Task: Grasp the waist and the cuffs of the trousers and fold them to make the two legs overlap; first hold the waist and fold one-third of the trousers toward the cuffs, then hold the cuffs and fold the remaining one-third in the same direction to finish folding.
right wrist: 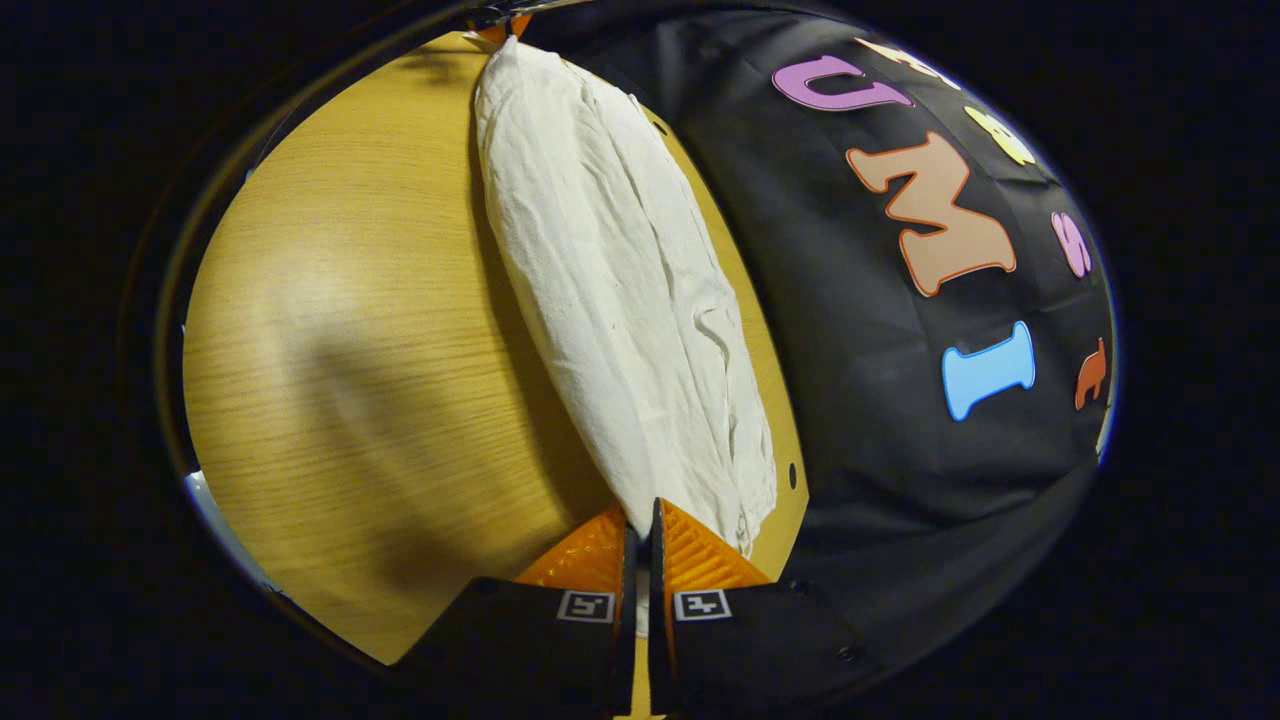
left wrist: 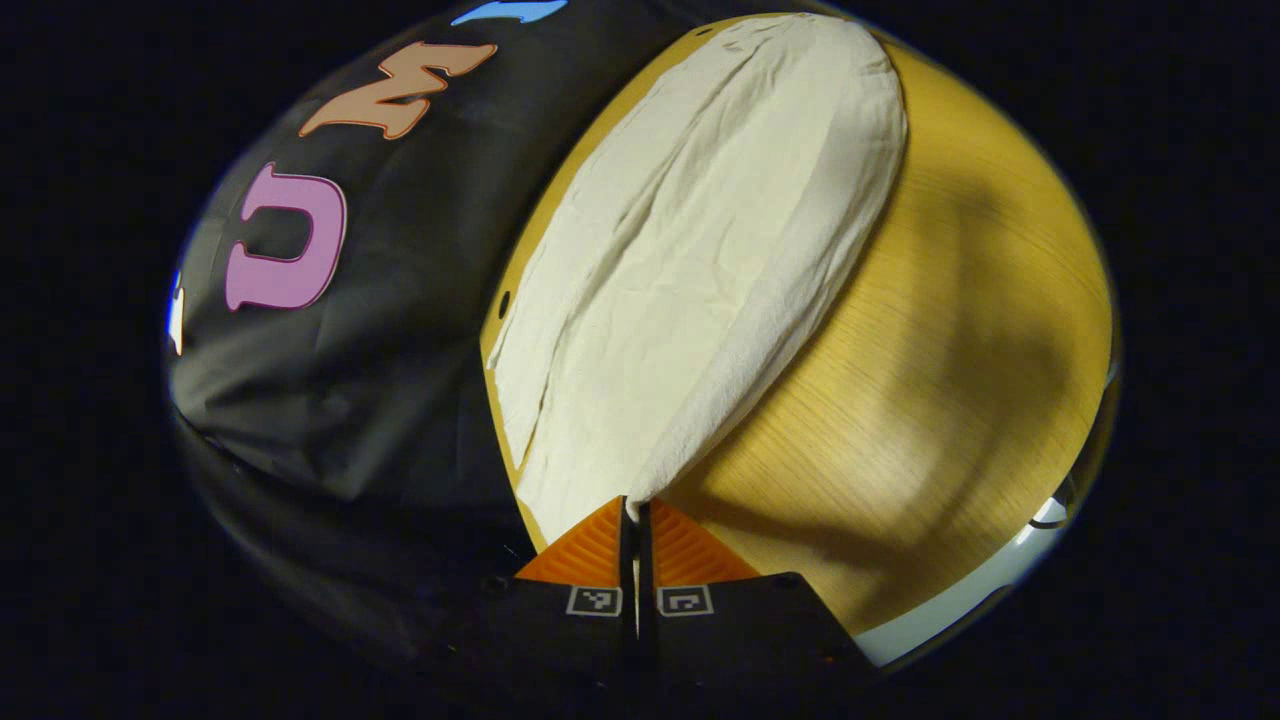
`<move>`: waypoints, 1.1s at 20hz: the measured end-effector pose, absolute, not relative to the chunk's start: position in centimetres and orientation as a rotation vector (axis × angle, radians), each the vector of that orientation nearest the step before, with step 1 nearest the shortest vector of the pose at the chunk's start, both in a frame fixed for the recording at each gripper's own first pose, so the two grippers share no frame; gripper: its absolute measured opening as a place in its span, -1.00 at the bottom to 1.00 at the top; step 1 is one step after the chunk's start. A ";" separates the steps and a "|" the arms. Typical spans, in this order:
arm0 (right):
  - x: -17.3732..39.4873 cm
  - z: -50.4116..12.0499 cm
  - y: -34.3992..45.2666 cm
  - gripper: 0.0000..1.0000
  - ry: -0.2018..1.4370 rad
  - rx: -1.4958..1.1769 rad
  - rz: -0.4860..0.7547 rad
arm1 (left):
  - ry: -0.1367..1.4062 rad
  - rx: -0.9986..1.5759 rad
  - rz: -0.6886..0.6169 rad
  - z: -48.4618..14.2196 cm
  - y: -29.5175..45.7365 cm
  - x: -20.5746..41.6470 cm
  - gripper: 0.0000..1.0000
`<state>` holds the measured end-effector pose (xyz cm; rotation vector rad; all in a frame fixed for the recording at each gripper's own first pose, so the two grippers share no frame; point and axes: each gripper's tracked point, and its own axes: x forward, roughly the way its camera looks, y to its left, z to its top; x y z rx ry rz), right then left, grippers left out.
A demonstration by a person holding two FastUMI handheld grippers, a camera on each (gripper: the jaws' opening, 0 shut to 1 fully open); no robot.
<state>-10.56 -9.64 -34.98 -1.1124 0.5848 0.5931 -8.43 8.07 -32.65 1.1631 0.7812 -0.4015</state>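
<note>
1. Trousers (left wrist: 690,270) lie lengthwise along the worktop (left wrist: 950,330) edge beside the booth wall, legs seemingly already overlapped.
2. Left tool (left wrist: 636,512) is clamped on one end of the cloth; right tool (right wrist: 640,515) on the other.
3. Next, I judge: carry the waist one-third toward the cuffs.

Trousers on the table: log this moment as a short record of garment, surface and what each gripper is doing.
garment: cream cotton trousers, stretched long, legs lying together
surface: round light wooden table, trousers near its edge by the black cloth wall
left gripper: shut on one end of the trousers
right gripper: shut on the opposite end
fold stage: thirds not yet folded
</note>
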 end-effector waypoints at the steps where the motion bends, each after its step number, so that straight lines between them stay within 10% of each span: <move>1: -10.2 -34.5 -9.8 -0.91 0.574 -1.103 0.589 | 0.778 1.147 -0.375 -32.1 8.0 -7.9 -1.00; 22: 5.1 -24.4 -9.0 -0.85 0.382 -1.116 0.338 | 0.506 1.135 -0.229 -20.2 5.6 10.6 -1.00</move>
